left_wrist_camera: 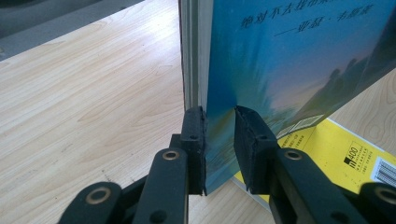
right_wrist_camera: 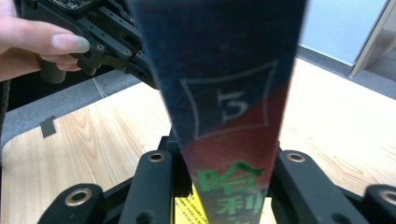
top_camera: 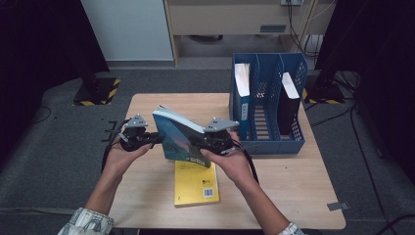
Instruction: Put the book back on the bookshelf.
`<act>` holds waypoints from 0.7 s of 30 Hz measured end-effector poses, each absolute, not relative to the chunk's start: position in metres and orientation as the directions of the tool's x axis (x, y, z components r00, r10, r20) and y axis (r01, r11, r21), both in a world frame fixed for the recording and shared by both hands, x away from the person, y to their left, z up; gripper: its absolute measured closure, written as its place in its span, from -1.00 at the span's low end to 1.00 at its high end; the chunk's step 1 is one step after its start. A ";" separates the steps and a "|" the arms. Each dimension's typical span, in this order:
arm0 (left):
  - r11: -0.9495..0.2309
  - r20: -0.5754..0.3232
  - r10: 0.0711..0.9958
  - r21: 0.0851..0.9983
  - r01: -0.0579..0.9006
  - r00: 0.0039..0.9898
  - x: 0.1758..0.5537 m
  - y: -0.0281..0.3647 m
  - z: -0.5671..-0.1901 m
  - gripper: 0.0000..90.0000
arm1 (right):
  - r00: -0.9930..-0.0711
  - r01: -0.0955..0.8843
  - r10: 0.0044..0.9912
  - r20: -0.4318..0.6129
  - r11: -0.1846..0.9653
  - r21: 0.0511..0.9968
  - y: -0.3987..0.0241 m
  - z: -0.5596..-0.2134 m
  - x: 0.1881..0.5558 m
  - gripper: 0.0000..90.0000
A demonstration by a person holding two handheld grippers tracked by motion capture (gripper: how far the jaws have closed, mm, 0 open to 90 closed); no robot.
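Nearest you, a yellow book (top_camera: 196,183) lies flat on the worktop (top_camera: 293,196). Above it, your left tool (top_camera: 155,138) and right tool (top_camera: 198,143) each clamp the blue book (top_camera: 176,138) from opposite edges, holding it upright. Beyond stands the blue file rack (top_camera: 268,143).

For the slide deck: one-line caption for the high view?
Both grippers, left and right, hold a blue book upright above a yellow book.

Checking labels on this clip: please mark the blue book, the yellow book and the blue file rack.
blue book (top_camera: 177,139), high view, on its front cover.
yellow book (top_camera: 195,188), high view, middle of its cover, flat on the table.
blue file rack (top_camera: 274,145), high view, on its near front wall.
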State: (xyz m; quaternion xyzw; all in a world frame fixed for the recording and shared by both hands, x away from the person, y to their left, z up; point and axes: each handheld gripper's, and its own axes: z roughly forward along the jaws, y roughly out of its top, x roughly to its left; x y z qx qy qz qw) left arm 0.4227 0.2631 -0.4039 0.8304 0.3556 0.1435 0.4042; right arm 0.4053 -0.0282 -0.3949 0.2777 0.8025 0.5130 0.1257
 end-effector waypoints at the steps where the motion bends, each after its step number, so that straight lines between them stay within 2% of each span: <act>1: -0.420 -0.049 0.707 0.773 0.475 0.706 0.423 0.263 -0.404 0.63 | -0.812 0.319 0.577 0.085 0.317 0.893 -0.028 -0.395 0.406 0.53; 21: -0.420 -0.043 0.715 0.771 0.478 0.698 0.422 0.261 -0.405 0.62 | -0.843 0.276 0.531 0.080 0.301 0.913 -0.021 -0.372 0.416 0.54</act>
